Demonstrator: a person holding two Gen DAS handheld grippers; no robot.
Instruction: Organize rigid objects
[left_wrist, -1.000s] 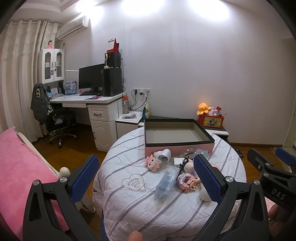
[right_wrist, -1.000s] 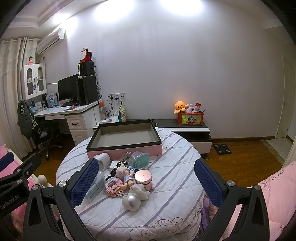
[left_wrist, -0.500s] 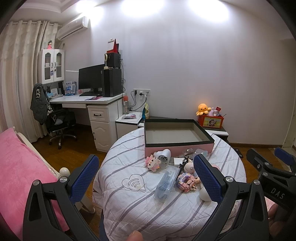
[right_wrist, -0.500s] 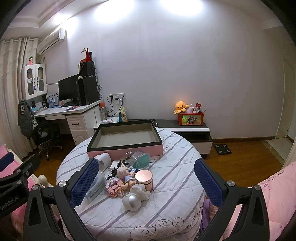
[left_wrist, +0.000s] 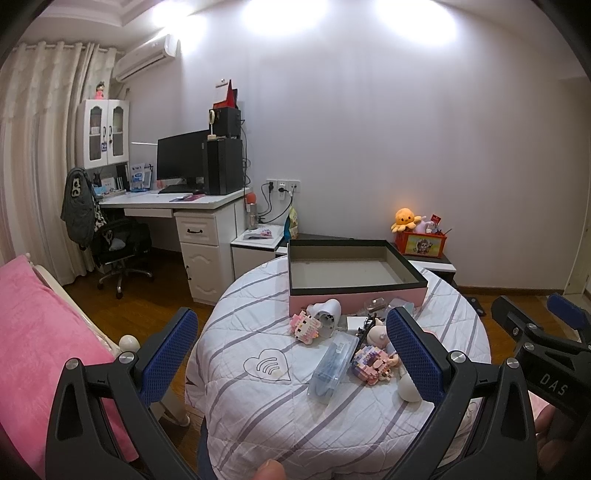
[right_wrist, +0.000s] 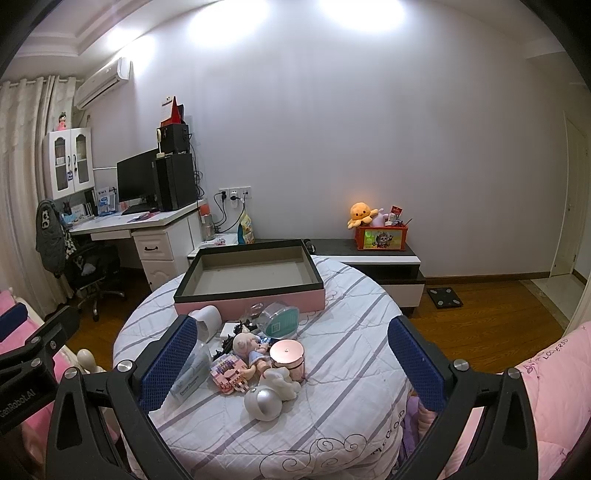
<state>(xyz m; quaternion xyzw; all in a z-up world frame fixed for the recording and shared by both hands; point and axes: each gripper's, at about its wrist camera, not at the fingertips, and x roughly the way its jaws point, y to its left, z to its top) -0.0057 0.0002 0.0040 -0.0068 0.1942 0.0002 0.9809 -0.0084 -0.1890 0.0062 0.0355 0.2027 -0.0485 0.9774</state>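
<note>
Setting: home bedroom doubling as a study.

Pink bedding (left_wrist: 33, 332) lies at the near left; a round table under a striped quilted cover (right_wrist: 332, 387) stands mid-room. White desk (left_wrist: 173, 201) against the wall carries a monitor (left_wrist: 181, 158) and a PC tower (left_wrist: 223, 166), with an office chair (left_wrist: 118, 243) draped in a jacket. Wall air conditioner (left_wrist: 146, 55) sits above curtains (left_wrist: 33, 129). Orange octopus plush (right_wrist: 360, 214) sits by a toy box (right_wrist: 382, 238) on a low cabinet. Wood floor (right_wrist: 498, 306).
</note>
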